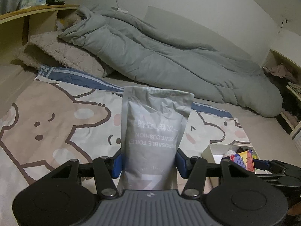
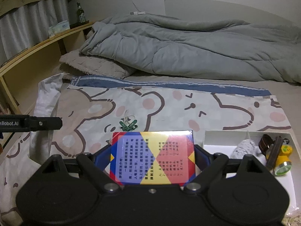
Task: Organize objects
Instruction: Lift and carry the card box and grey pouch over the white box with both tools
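Note:
My left gripper (image 1: 148,163) is shut on a grey pouch (image 1: 154,131) printed "disposable toilet seat cushion". It holds the pouch upright above the bear-print cloth (image 1: 56,122) on the bed. My right gripper (image 2: 150,158) is shut on a flat colourful box (image 2: 152,158) of red, yellow and blue with printed text, gripped by its two side edges. That colourful box (image 1: 241,160) also shows at the right of the left wrist view. A white box (image 2: 222,137) lies to the right and holds a yellow toy flashlight (image 2: 282,160), a grey knitted item (image 2: 242,148) and a brown strap (image 2: 265,141).
Green clips (image 2: 129,125) lie on the cloth beyond the colourful box. A grey duvet (image 1: 169,56) and a fuzzy pillow (image 1: 62,54) fill the back of the bed. A wooden shelf (image 2: 37,47) with a green bottle (image 2: 80,13) stands at the left.

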Action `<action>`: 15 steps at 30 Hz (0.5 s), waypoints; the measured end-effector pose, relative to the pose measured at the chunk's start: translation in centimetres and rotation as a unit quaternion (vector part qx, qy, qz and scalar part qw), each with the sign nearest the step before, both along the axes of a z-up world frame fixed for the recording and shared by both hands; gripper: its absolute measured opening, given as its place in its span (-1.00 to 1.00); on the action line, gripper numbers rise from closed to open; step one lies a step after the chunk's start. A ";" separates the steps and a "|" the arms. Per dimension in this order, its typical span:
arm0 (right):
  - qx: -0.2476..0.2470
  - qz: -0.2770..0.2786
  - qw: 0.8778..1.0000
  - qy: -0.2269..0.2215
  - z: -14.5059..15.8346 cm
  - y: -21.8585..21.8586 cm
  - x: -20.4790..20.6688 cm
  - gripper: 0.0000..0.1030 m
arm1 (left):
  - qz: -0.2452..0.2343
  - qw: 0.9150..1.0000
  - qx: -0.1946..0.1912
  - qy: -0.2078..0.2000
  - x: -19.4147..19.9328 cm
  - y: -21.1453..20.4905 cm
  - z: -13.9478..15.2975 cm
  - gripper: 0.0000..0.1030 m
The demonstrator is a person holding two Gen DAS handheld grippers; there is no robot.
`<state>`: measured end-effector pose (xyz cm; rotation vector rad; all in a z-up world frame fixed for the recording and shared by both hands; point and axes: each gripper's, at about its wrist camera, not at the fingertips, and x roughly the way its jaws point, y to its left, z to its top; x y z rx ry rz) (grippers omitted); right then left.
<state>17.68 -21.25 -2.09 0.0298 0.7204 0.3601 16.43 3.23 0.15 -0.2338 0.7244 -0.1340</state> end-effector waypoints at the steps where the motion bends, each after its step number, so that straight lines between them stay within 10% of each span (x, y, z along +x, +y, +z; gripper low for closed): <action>1: 0.001 -0.002 1.000 0.000 0.1 -0.3 -0.1 0.75 | 0.000 1.000 -0.001 0.000 0.0 -0.2 0.0 0.09; 15: 0.028 -0.033 0.999 -0.034 2.7 -7.1 -1.2 0.75 | -0.032 0.999 -0.030 -0.011 0.2 -3.8 0.2 0.09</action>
